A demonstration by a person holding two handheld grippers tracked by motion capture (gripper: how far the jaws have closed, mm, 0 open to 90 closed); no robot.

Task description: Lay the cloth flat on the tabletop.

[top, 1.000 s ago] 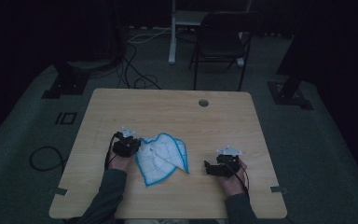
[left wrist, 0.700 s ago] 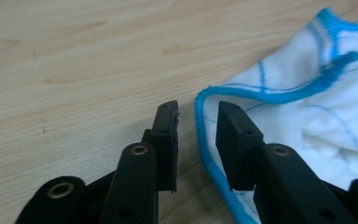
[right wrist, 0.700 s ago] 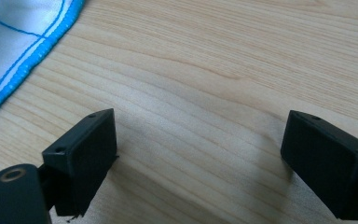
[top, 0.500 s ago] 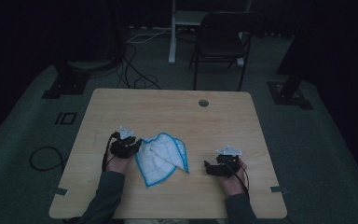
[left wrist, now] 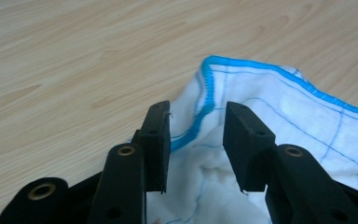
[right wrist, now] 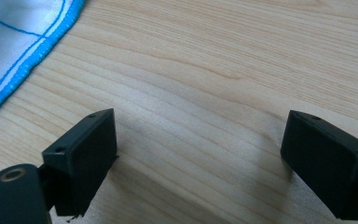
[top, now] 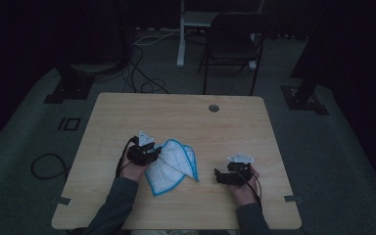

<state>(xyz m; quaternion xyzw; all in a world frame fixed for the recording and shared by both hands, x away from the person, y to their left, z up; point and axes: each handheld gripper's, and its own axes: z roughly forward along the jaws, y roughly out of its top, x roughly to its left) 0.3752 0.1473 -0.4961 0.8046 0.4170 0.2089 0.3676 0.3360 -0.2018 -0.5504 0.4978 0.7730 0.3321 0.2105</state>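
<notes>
At the near right, the right gripper (top: 219,176) rests on the pale wooden bench (top: 186,112) with fingers (right wrist: 81,158) released, idle, well apart from the work. Left of it, the left gripper (left wrist: 196,140) has just been opening, its fingers straddling the white cloth with blue stitched border (top: 172,164), which lies crumpled mid-bench, apparently just let go. No containers stand there.
</notes>
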